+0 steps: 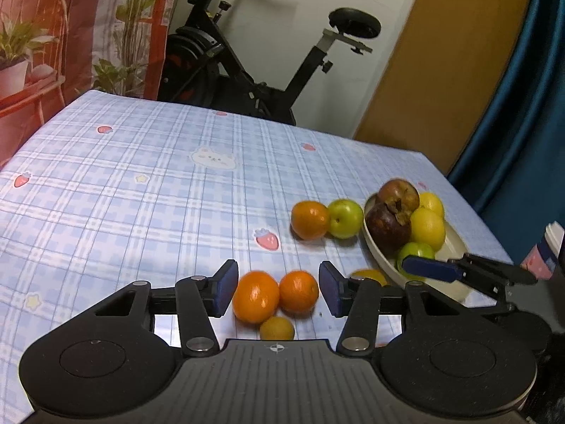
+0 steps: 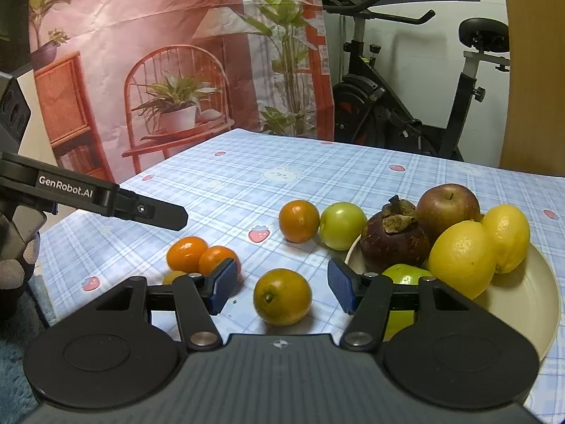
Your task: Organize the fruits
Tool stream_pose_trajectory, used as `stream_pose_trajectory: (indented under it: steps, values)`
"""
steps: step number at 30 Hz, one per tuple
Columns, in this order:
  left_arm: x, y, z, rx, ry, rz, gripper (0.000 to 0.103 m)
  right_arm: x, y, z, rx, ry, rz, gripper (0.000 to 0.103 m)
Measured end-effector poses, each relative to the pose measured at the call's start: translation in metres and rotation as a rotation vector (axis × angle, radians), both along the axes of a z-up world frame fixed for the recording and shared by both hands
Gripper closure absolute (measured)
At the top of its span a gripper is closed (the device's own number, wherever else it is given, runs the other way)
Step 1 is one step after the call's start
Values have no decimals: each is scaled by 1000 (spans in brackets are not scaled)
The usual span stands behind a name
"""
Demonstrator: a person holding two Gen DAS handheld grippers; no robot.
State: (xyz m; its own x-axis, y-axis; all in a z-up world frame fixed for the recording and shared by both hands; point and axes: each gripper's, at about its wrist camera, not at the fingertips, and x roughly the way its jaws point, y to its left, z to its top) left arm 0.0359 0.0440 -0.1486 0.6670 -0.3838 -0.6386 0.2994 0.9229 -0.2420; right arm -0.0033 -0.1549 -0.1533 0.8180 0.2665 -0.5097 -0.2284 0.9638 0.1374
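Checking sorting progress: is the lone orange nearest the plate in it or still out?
Out. The orange lies on the tablecloth, left of the plate.

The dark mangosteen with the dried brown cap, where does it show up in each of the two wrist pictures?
Left wrist view: the mangosteen lies at right of centre, at the near left of the plate, in front of the apple.
Right wrist view: the mangosteen lies right of centre, at the plate's left edge, left of the lemons.
Shared landmark: the green fruit touching an orange on the cloth, left of the plate.
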Motion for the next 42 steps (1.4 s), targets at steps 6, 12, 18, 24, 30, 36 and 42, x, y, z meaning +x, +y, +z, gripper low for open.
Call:
stream_pose_trajectory:
  steps: [6,12,18,24,30,36,42]
  values:
    - [-18,-1,-3,39,21,-38,52,-11,2,3,-1,60,48,51]
    - [-20,1,-6,41,35,-33,52,-22,6,1,-26,120,79,63]
    - [-19,-1,-10,47,51,-40,52,-25,8,-5,-9,153,107,67]
    - [-17,-2,-14,40,71,-39,57,-23,14,-8,-5,177,133,69]
    - [-15,-6,-19,51,86,-47,58,-19,12,-13,24,203,137,75]
    - [-12,-6,-24,53,111,-44,58,-19,9,-14,42,207,134,75]
    - [-9,-11,-27,64,110,-49,58,-19,8,-14,44,206,134,74]
